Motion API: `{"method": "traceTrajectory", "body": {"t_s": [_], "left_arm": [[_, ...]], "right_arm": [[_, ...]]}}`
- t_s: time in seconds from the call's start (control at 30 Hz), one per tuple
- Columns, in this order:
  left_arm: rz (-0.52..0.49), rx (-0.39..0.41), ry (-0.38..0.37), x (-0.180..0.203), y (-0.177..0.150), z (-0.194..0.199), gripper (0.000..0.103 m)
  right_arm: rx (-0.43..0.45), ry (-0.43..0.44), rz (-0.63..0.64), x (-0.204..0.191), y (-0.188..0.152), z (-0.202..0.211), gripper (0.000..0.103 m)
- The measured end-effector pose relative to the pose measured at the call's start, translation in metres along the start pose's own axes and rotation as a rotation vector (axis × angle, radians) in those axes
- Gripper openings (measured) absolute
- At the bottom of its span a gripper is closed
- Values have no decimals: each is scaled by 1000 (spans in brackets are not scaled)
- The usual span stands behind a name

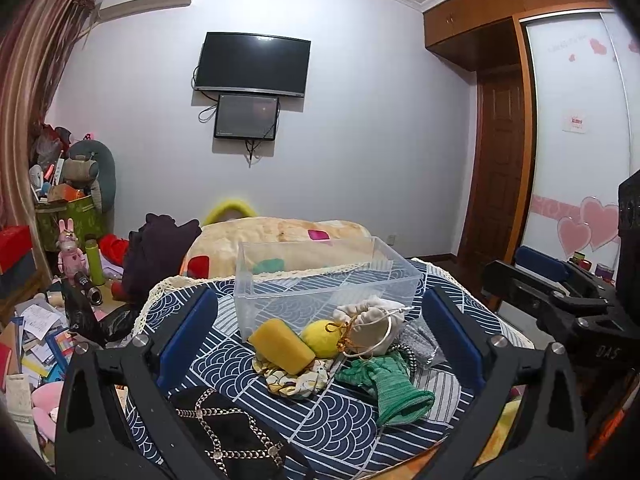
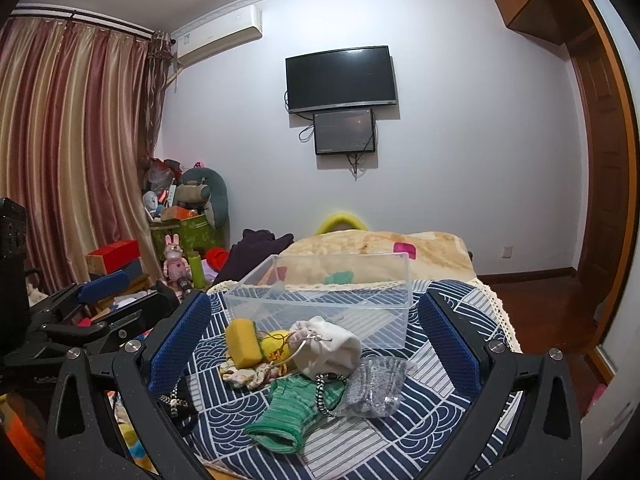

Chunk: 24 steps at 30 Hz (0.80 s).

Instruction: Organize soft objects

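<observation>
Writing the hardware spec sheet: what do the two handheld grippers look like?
Both match: the left gripper and right gripper have black plastic frames with triangular cutouts, silver round screw heads and blue textured pads on the jaws. The right gripper's body carries embossed lettering. No cables or sleeves visible.

The left gripper (image 1: 320, 328) hangs with its blue-padded jaws spread wide, holding nothing. Between them, just in front of the clear plastic box (image 1: 326, 280), sits a small heap — a yellow sponge (image 1: 282, 345), a yellow ball (image 1: 320, 338), a white drawstring pouch (image 1: 370, 326) and a green knit cloth (image 1: 390, 388). The box rests on the blue patterned cloth (image 1: 340, 432). Right of the box, the right gripper (image 1: 560, 292) shows from the side.
</observation>
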State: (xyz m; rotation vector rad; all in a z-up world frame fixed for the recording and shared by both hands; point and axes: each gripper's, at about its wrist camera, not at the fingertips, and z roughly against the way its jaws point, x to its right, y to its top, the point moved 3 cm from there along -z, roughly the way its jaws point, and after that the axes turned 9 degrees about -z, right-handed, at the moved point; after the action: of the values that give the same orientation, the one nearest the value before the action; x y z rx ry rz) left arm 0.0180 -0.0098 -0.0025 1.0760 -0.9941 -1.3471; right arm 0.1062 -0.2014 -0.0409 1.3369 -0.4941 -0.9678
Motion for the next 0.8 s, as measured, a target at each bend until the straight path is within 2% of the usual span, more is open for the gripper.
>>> {"method": "traceTrajectory", "body": {"t_s": [0.3,0.4,0.47,0.53,0.63,0.8], "left_arm": [[0,-26,1,0,-3,-4,103],[-9,-30,10,1,-5,-4,95],[-17,-49,15,1,-7,-7,83],[-16,-65,24,-3,-10,-8,82],[-6,-94,42,-11,-19,-9,80],[40,-194,61,-34,-49,-17,79]], "right_arm": [[-16,2,-3,1,-6,-4,103],[-17,0,-8,2,-7,-5,102],[-22,0,-16,5,-7,-5,99],[-39,1,-31,9,-8,-8,90],[-73,-7,-42,15,-13,-13,84],[-166,-15,-53,20,-34,-26,68]]}}
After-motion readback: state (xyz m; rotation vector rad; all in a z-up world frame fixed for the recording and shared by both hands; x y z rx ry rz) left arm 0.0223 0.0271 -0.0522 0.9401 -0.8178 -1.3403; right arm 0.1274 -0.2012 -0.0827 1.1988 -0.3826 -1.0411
